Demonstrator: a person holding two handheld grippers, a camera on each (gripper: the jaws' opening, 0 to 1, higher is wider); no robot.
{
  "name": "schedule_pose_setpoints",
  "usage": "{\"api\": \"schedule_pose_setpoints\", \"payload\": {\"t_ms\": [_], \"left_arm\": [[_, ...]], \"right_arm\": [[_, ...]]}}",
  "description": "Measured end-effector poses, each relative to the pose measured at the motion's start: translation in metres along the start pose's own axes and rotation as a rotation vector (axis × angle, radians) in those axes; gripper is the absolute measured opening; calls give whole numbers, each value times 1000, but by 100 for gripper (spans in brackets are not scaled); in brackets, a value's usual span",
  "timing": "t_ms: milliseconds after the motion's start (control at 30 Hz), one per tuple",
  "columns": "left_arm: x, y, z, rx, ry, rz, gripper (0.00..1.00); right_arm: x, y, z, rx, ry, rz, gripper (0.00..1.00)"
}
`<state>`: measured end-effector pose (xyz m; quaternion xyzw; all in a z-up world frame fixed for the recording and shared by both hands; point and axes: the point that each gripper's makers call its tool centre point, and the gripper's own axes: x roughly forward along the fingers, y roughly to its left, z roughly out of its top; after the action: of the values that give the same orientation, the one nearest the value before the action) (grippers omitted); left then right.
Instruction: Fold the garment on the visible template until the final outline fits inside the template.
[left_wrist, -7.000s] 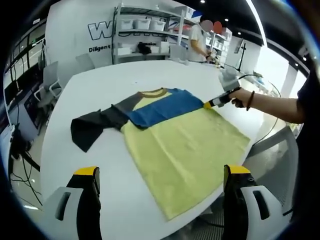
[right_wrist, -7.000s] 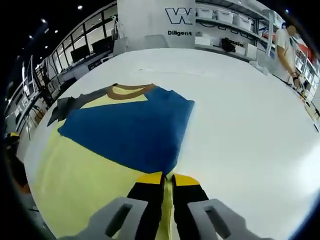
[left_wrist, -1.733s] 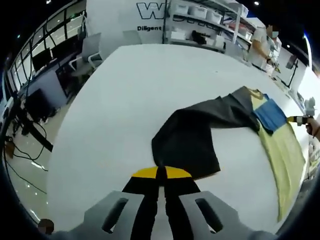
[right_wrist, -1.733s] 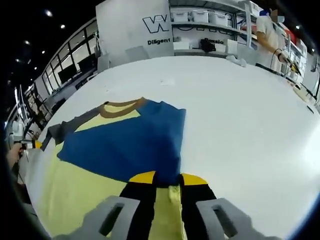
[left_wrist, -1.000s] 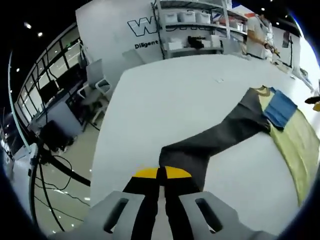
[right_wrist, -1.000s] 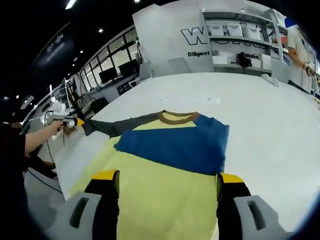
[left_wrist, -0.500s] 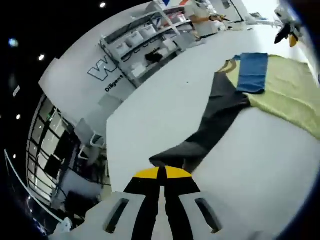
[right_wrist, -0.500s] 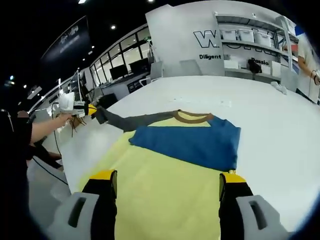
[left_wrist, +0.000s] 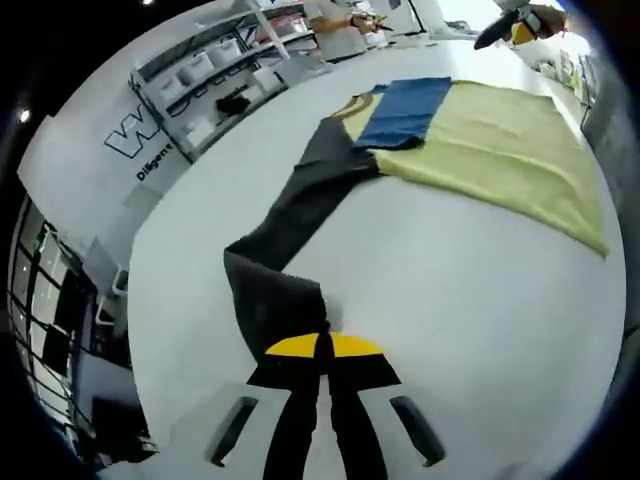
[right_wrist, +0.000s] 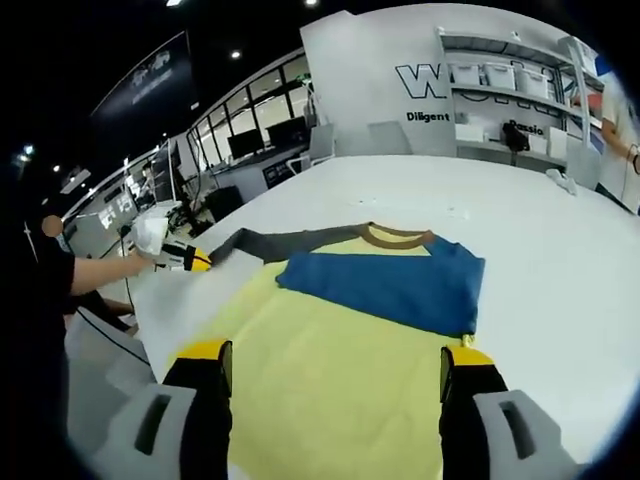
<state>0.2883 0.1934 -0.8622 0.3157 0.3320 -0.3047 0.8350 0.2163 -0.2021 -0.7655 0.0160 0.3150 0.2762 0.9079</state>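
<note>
Left gripper view
Left gripper: jaws pressed together at the bottom of the view, pinching the cuff end of the dark sleeve.
Dark sleeve: drawn out long across the white table, running from the jaws up to the shirt's shoulder.
Garment: yellow body lying flat on the table toward the upper right; blue sleeve folded in over the chest; brown collar just beside it.
Right gripper: at the top right edge, beyond the yellow hem side; jaw state cannot be told from here.
Background: shelving with white bins behind the table; a person stands near it.

Right gripper view
Right gripper: jaws spread wide, holding nothing, hovering over the yellow body.
Garment: flat on the table, collar away from the camera, blue sleeve laid across the chest.
Dark sleeve: stretches leftward from the shoulder to the left gripper, which grips its end.
Person's hand: holds that gripper at the table's left edge.
Template: no outline can be made out on the table.
</note>
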Motion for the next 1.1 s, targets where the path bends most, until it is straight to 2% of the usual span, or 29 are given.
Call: {"api": "schedule_pose_setpoints", "payload": {"t_ms": [33,100,233,333,533,567,700,767,833,867,933,1000,1100], "left_arm": [[-1,5,7,7,-48,28,0],[-3,3,5,-25,-31,12,1],[-4,5,6,-64,-45,26,3],[-7,0,7,-170,-69,0,7],[-21,-5,19,-202,-121,-33,22],[-25,-2,22,-256,-141,-34,23],[-32,23,16,-271,-116,34,22],[-30,33,9,-368,-98,52,22],[-28,44,3,-405,-82,72,21],[-26,47,4,-398,-88,69,21],[-21,51,-3,-456,-66,70,20],[-14,52,-8,-477,-51,52,19],[-6,54,-11,-474,-35,48,19]], "right_arm": [[-1,0,-1,-2,2,-3,83],[-1,0,-1,0,1,-2,83],[-2,3,-2,3,8,4,83],[-3,7,0,-2,5,14,84],[-7,10,1,-11,8,18,84],[-8,10,2,-9,1,16,84],[-9,12,1,0,-3,14,83],[-9,13,-1,-3,4,14,83],[-9,14,-3,-4,10,15,83],[-9,14,-3,-2,11,15,83],[-10,14,-2,-1,6,11,82],[-10,12,-3,2,7,5,82],[-11,10,-4,3,14,-2,81]]}}
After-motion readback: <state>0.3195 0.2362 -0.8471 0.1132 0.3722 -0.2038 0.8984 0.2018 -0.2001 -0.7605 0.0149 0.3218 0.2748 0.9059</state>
